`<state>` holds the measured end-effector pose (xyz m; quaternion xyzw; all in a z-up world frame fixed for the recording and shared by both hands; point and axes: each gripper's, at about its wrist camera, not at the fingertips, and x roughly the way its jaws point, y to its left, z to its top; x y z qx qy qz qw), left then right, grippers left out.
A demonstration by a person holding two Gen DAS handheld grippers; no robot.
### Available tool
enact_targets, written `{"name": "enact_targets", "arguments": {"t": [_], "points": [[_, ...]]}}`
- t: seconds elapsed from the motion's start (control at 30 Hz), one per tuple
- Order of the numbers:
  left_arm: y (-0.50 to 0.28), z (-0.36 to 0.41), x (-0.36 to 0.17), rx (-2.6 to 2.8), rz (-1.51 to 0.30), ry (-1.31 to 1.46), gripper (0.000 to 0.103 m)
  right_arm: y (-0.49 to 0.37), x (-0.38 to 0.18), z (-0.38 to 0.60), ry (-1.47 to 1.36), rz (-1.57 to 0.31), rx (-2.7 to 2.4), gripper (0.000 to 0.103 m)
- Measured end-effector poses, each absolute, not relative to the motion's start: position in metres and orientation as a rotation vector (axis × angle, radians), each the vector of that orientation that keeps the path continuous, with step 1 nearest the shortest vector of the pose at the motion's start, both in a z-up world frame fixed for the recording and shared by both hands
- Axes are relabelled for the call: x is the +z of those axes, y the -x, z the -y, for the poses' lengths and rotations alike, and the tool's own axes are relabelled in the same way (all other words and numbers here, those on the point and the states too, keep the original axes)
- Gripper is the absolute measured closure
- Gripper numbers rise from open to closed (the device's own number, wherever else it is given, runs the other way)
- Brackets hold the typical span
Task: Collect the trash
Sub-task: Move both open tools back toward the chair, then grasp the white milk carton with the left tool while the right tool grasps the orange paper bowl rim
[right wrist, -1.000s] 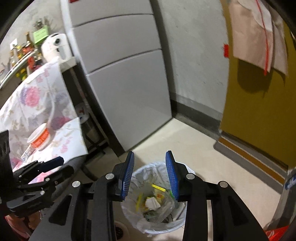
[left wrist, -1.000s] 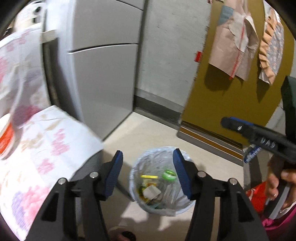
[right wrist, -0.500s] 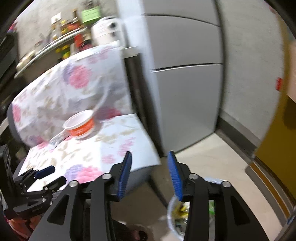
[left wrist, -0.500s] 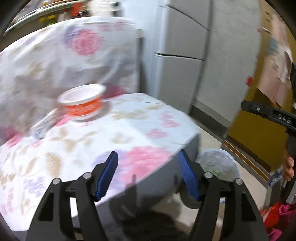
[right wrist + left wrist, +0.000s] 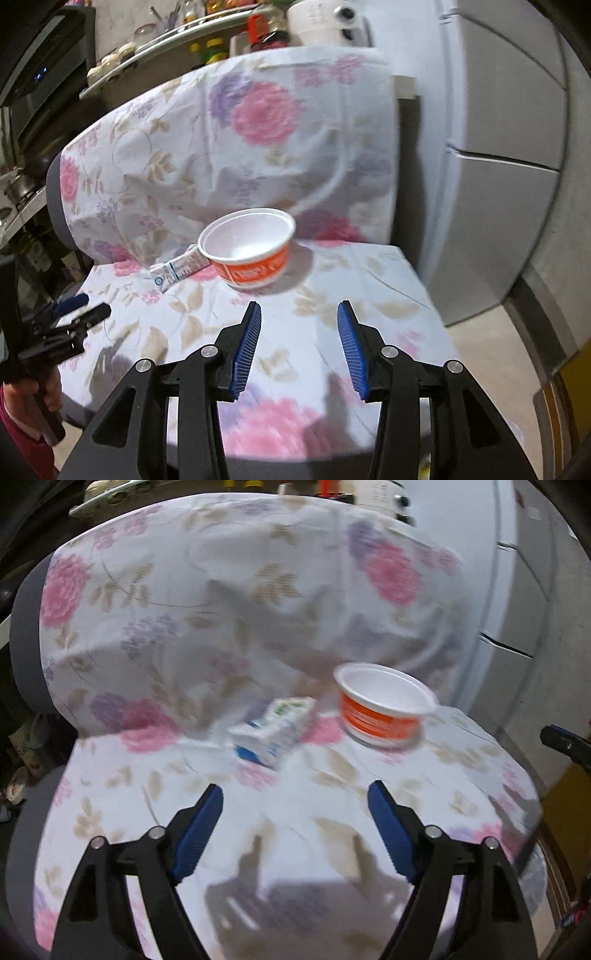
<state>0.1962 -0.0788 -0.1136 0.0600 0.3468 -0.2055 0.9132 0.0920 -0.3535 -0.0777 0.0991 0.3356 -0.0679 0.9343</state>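
An empty instant-noodle bowl (image 5: 246, 246) stands upright on the seat of a chair (image 5: 369, 273) draped in a white cloth printed with pink and purple flowers; its inside is plain white with a rolled rim, and its outer wall is orange-red with white printing too blurred to read. Just beside it, on the side away from the grey refrigerator (image 5: 498, 147), lies a small flattened carton (image 5: 181, 267), white with blue and green print, tipped on its side; in the right wrist view its far end touches or tucks behind the bowl's rim, while the left wrist view shows the carton (image 5: 275, 729) and the bowl (image 5: 384, 705) a little apart, so contact cannot be settled. Both pieces sit toward the back of the seat, near where the covered backrest rises. The left tongs (image 5: 295, 830) hover over the front of the seat with the blue pads spread wide and nothing between them; their jaws have just been opening further. The right tongs (image 5: 299, 345) also hang over the seat's front edge, pointing toward the bowl, parted about halfway and empty, having opened a little just now. At the left edge of the right wrist view, a hand (image 5: 33, 397) grips the handle of the left tongs.
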Motion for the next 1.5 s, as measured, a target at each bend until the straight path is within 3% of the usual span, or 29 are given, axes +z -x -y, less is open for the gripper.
{"name": "enact_targets", "arguments": {"t": [0.03,0.1,0.27,0.73,1.07,1.43,1.5], "points": [[-0.210,0.075,-0.114,-0.416,-0.726,-0.124,0.019,-0.102,-0.079,0.351,-0.202,-0.689,-0.129,0.057],[-0.233,0.071,-0.117,-0.423,-0.744,-0.117,0.009,-0.125,-0.081,0.348,-0.197,-0.691,-0.108,0.046],[-0.286,0.071,-0.139,-0.436,-0.800,-0.122,0.007,-0.171,-0.090,0.346,-0.198,-0.704,-0.089,0.045],[-0.354,0.102,-0.192,-0.502,-0.981,-0.146,0.007,-0.217,-0.117,0.355,-0.233,-0.740,-0.072,0.045],[-0.298,0.116,-0.159,-0.781,-0.884,-0.148,0.014,-0.219,-0.119,0.371,-0.249,-0.732,-0.081,0.045],[-0.344,0.135,-0.177,-0.525,-0.990,-0.110,0.011,-0.221,-0.123,0.368,-0.259,-0.746,-0.056,0.045],[-0.346,0.139,-0.179,-0.554,-1.007,-0.083,0.018,-0.227,-0.126,0.369,-0.262,-0.754,-0.047,0.045]]}}
